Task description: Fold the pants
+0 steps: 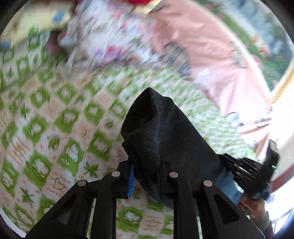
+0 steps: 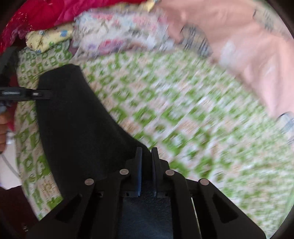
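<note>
**A:** Left gripper (image 1: pixel 147 176) status?

**B:** Jaws pinched together on the black pants (image 1: pixel 161 139). The fabric bunches up out of the fingers and stands in a dark fold ahead of the camera. One blue pad (image 1: pixel 130 181) shows at the cloth's left edge; the other finger is buried under fabric.

**A:** Right gripper (image 2: pixel 147 165)?

**B:** Fingers almost together, only a narrow slit between the tips. Black cloth lies under and behind them and runs between the finger bases; whether the tips themselves bite it I can't tell. From there the pants sweep up and left as one wide black band.

**A:** Do the two see each other?

**B:** Yes. The right wrist view catches the other gripper at the left edge, its tip on the far end of that band, with a hand (image 2: pixel 2 128) below it. The left wrist view has the right unit at lower right.

**A:** Surroundings?

**B:** Green-and-white patterned bedsheet (image 1: pixel 60 114) under everything, heavily blurred. Pink cloth (image 1: pixel 211 55) to the upper right, a floral bundle (image 2: pixel 119 29) at the top, yellow printed fabric (image 2: pixel 49 37) and red cloth (image 2: pixel 42 12) upper left.
</note>
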Motion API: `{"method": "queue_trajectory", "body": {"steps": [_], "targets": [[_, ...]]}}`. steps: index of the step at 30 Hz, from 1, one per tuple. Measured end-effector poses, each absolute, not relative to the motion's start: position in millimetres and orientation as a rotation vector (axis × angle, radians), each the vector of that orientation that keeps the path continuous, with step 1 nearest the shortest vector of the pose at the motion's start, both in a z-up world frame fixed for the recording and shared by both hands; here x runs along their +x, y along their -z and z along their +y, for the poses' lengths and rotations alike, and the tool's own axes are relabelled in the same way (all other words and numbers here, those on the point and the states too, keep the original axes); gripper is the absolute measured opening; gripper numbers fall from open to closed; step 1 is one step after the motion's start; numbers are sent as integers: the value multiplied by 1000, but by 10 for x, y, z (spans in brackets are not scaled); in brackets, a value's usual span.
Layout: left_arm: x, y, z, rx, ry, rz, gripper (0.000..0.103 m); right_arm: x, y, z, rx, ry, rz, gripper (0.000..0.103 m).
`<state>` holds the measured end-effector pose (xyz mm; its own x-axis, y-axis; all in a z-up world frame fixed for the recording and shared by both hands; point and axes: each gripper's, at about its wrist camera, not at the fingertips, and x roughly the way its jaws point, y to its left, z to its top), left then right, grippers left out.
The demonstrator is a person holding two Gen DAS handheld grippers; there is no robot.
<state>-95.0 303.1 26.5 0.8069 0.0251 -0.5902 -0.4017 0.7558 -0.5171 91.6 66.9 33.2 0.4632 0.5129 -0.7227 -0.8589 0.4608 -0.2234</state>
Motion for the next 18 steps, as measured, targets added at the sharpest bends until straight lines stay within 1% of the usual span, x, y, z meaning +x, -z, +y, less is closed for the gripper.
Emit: {"method": "queue_trajectory", "body": {"steps": [4,6,9,14,17,18], "targets": [[-1005,-391,2980,-596,-232,551,18,933,-357,712,-590,-851,551,9],[-974,-347,3000,-569,-244,561,18,1004,-253,792,-564,-832,562,9],[-890,-215,3042,-520,-266,591,18,1082,-65,921,-538,-806,588,9],[-760,141,3055,-426,-323,689,18,1145,176,1008,-539,-783,635,9],[-685,306,3035,-389,-363,755,22,1197,265,1027,-532,-787,672,10],[-694,314,3026,-390,-365,756,24,1200,257,1017,-529,-784,673,13]]}}
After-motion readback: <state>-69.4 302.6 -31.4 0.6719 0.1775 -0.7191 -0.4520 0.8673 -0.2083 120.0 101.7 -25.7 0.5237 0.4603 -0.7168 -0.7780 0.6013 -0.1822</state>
